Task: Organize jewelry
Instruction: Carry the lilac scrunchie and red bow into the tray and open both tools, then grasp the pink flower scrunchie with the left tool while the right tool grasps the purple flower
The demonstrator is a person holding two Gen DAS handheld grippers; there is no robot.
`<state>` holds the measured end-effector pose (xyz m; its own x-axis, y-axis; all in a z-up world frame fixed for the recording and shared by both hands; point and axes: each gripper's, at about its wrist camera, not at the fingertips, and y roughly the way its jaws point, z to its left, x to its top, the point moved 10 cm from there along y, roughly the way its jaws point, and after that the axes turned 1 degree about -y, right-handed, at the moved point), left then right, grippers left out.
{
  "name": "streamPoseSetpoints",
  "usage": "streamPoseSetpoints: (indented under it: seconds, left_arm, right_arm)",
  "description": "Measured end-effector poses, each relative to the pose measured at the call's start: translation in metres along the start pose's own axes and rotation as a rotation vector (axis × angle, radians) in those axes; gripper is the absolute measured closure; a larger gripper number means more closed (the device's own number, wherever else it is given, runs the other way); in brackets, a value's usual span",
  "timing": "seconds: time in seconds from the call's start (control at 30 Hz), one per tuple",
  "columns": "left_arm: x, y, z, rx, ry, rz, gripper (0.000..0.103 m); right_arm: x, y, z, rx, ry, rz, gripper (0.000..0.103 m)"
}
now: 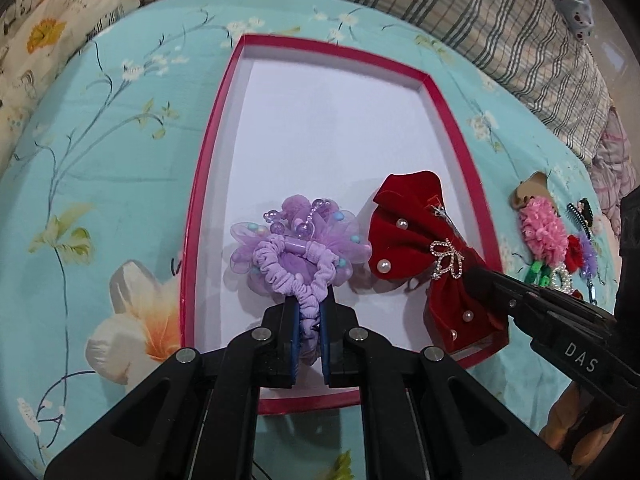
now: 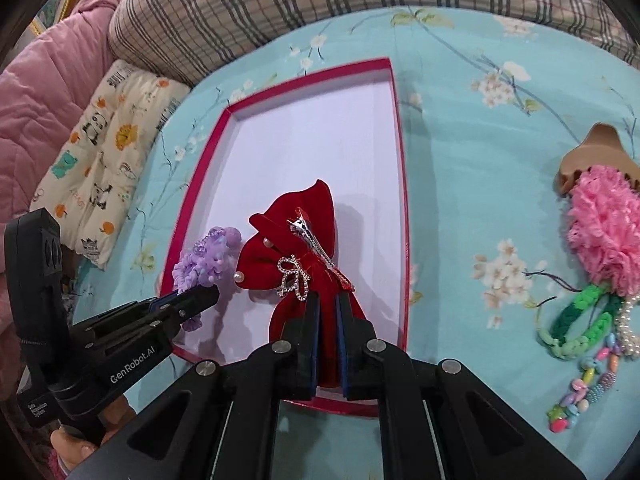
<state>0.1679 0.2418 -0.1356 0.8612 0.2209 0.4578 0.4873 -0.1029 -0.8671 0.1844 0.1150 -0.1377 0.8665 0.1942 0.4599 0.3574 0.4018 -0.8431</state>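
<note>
Left gripper (image 1: 307,312): fingers clamped on the elastic band of the purple scrunchie (image 1: 294,246), which hangs over the near left part of the tray.
Right gripper (image 2: 328,316): fingers pinched on the lower lobe of the red velvet bow (image 2: 304,248), just beside the scrunchie, over the tray's near right part.
Tray (image 1: 208,168): shallow, red rim, white floor, lying on the bed.
Bed sheet (image 1: 100,140): turquoise with blossoms.
Waiting pile (image 2: 600,240): pink fluffy piece, green braided band (image 2: 576,320), pearl string and coloured beads, right of the tray on the sheet.
Behind: plaid pillow (image 2: 280,4).
</note>
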Motion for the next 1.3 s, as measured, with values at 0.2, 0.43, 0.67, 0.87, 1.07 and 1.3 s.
streamPoseSetpoints:
  seconds: [0.2, 0.43, 0.67, 0.87, 1.07, 1.3]
  left_arm:
    - [-0.004, 0.003, 0.002, 0.018, 0.014, -0.001, 0.097]
    - [-0.003, 0.004, -0.001, 0.049, 0.052, -0.008, 0.094]
    - [-0.007, -0.001, -0.001, 0.054, 0.061, -0.004, 0.058]
    - [-0.009, -0.019, -0.002, 0.042, 0.046, -0.033, 0.058]
    - [-0.006, -0.036, -0.019, 0.014, 0.056, -0.066, 0.058]
    - [-0.011, -0.041, -0.057, -0.038, 0.088, -0.068, 0.058]
  right_arm:
    - [-0.006, 0.009, -0.002, -0.013, -0.010, 0.021, 0.094]
    - [-0.007, 0.012, 0.000, -0.024, -0.026, 0.024, 0.090]
    - [-0.009, 0.004, 0.004, 0.007, -0.013, 0.020, 0.073]
    - [-0.009, -0.023, 0.003, 0.031, -0.013, -0.020, 0.072]
    - [-0.015, -0.063, -0.023, 0.016, 0.021, -0.080, 0.064]
    - [-0.028, -0.095, -0.071, -0.040, 0.086, -0.102, 0.058]
